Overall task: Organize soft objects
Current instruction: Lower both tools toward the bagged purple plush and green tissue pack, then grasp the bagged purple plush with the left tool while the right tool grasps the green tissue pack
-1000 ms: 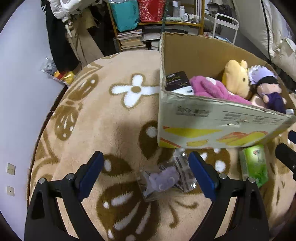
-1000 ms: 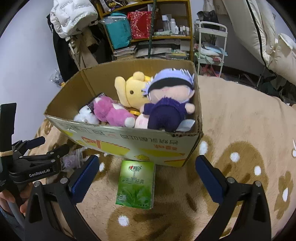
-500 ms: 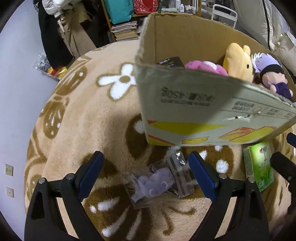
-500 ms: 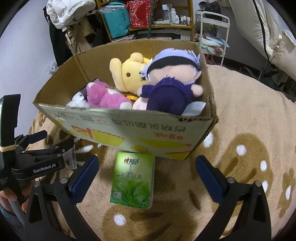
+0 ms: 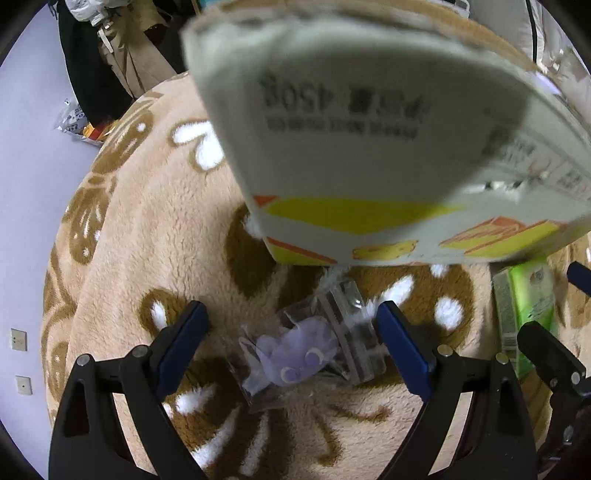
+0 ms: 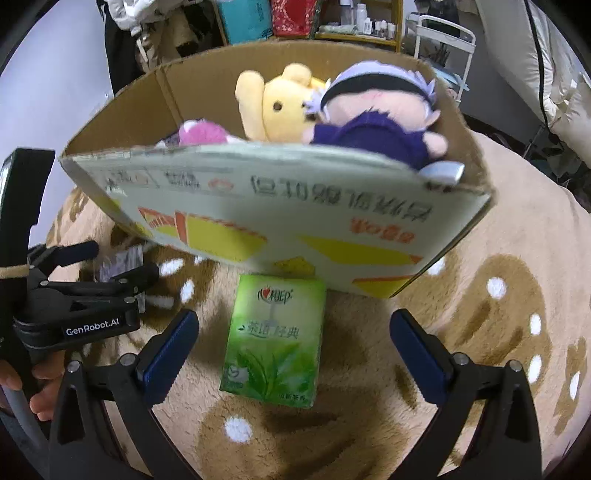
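A small purple plush in a clear plastic bag (image 5: 303, 354) lies on the beige rug, between the open fingers of my left gripper (image 5: 291, 332). A green tissue pack (image 6: 273, 339) lies flat on the rug in front of the cardboard box (image 6: 280, 221), between the open fingers of my right gripper (image 6: 295, 347). The pack also shows in the left wrist view (image 5: 524, 310). The box holds a yellow bear (image 6: 277, 107), a pink plush (image 6: 201, 133) and a purple-haired doll (image 6: 373, 122). My left gripper shows at the left of the right wrist view (image 6: 110, 269).
The box wall (image 5: 369, 129) looms close above the left gripper. Shelves with bags and bottles (image 6: 295, 18), hanging clothes (image 5: 110, 55) and a white rack (image 6: 439, 40) stand beyond the round rug (image 5: 147, 229). A grey wall (image 5: 26, 147) is at the left.
Both grippers have dropped lower and closer to the rug. The bagged plush and the tissue pack look larger and sit between the fingers. The box front now fills more of both views.
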{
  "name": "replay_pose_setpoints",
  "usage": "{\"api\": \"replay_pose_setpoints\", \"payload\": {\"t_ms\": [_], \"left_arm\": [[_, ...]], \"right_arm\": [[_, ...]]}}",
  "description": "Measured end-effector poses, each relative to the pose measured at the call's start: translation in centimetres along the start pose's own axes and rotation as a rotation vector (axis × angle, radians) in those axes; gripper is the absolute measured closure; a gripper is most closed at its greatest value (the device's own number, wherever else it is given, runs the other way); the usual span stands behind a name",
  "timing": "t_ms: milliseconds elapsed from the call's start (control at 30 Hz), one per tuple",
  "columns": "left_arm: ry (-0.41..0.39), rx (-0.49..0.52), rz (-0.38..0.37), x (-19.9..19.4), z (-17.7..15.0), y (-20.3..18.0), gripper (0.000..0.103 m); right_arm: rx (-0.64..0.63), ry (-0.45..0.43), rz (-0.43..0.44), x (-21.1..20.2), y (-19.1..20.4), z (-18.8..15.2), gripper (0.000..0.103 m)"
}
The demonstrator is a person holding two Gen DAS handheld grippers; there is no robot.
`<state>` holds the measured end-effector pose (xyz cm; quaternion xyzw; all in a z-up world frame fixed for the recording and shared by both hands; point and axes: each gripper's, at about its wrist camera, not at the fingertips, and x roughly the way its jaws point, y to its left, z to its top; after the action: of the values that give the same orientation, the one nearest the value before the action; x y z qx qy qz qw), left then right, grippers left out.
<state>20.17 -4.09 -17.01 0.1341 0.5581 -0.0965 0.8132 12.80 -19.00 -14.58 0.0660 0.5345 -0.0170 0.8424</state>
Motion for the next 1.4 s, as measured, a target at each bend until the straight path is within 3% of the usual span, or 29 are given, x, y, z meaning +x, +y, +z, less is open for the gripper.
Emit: {"api": "replay_pose_setpoints", "payload": {"t_ms": [233, 967, 1133, 1200, 1367, 1400], "left_arm": [[0.019, -0.005, 0.003, 0.5, -0.1, 0.2, 0.011], [0.051, -0.027, -0.005, 0.8, -0.7, 0.8, 0.016], [0.076, -0.013, 0.001, 0.6, -1.2, 0.5, 0.021], [0.071, -0.014, 0.002, 0.3, -1.4, 0.4, 0.025], [0.075, -0.002, -0.017, -0.5, -1.7, 0.8, 0.033], [0.069, -0.012, -0.024, -0.7, -1.8, 0.9, 0.034]], "right_arm": [[-0.012, 0.013, -0.042, 0.7, 0.6, 0.0, 0.000], [-0.003, 0.081, -0.015, 2.2, -0.1, -0.7, 0.000], [-0.012, 0.093, -0.010, 2.6, 0.2, -1.0, 0.007], [-0.015, 0.101, -0.014, 2.7, 0.3, -1.0, 0.020], [0.012, 0.122, 0.036, 2.8, 0.0, -1.3, 0.042], [0.009, 0.120, 0.036, 2.8, 0.1, -1.3, 0.043]]}}
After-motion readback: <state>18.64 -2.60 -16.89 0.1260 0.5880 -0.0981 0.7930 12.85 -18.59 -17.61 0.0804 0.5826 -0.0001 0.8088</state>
